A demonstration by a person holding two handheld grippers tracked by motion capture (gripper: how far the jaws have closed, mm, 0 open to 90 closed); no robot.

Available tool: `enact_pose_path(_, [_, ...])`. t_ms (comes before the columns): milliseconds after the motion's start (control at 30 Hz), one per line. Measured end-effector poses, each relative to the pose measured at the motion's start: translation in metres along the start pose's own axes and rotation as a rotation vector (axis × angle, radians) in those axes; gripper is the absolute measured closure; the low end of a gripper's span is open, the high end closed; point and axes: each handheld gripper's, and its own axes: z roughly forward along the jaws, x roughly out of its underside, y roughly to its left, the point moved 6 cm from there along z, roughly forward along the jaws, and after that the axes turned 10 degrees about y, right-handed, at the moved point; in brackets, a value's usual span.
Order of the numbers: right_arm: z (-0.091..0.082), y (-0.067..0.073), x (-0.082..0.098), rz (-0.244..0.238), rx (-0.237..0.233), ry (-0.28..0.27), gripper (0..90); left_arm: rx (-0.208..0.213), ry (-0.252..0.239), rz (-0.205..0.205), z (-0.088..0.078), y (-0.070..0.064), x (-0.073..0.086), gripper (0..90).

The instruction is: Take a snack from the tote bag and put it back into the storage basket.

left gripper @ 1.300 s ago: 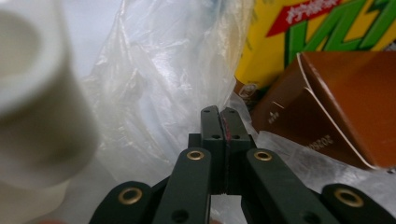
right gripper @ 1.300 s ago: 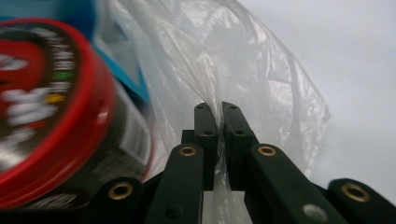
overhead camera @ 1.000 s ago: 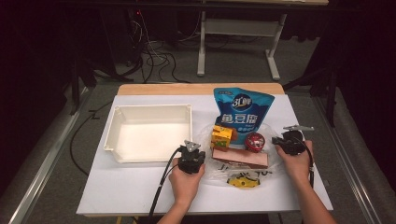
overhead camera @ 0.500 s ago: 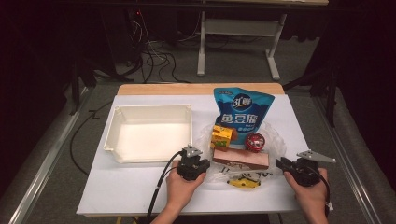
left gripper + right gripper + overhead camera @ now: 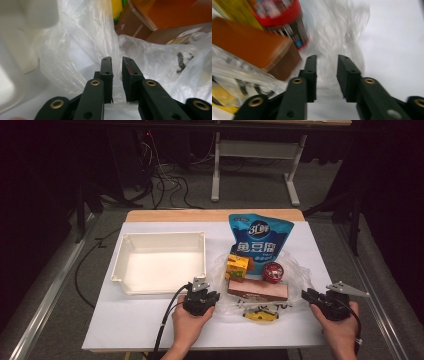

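Between the two grippers lies the clear plastic bag (image 5: 295,272) with its groceries – brown box (image 5: 257,291), red tin (image 5: 273,271). Left gripper (image 5: 209,296) sits at the bag's near-left edge; its jaws have just been opening a little, film between them, grip uncertain. Right gripper (image 5: 307,295), off the bag's right edge, is released – jaws just opened. Judged step: repositioning to pinch the bag; next, the right closes on film ahead of it.
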Motion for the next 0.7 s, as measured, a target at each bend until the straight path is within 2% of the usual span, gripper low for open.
enact_pose_path(100, [-0.015, 0.006, -0.008, -0.019, 0.002, -0.05, 65.2, 0.004, -0.032, 0.007, -0.014, -0.002, -0.004, 76.5])
enact_pose_path(200, [-0.022, 0.01, -0.011, -0.022, 0.001, -0.073, 64.6, 0.004, -0.059, 0.006, -0.024, -0.002, -0.007, 74.4])
enact_pose_path(233, [-0.029, 0.013, -0.015, -0.031, -0.011, -0.106, 64.2, 0.005, -0.088, 0.003, -0.033, -0.002, -0.012, 73.3])
enact_pose_path(300, [-0.033, 0.016, -0.019, -0.034, -0.02, -0.13, 62.6, 0.004, -0.122, -0.005, -0.042, -0.002, -0.019, 70.4])
enact_pose_path(400, [-0.035, 0.021, -0.021, -0.039, -0.016, -0.145, 61.6, 0.012, -0.163, -0.01, -0.053, -0.005, -0.032, 66.2])
enact_pose_path(533, [-0.035, 0.029, -0.023, -0.068, -0.023, -0.162, 61.6, 0.009, -0.208, 0.007, -0.063, -0.009, -0.05, 62.7])
enact_pose_path(700, [-0.032, 0.035, -0.021, -0.081, -0.032, -0.164, 58.5, 0.007, -0.242, 0.018, -0.067, -0.009, -0.071, 62.6])
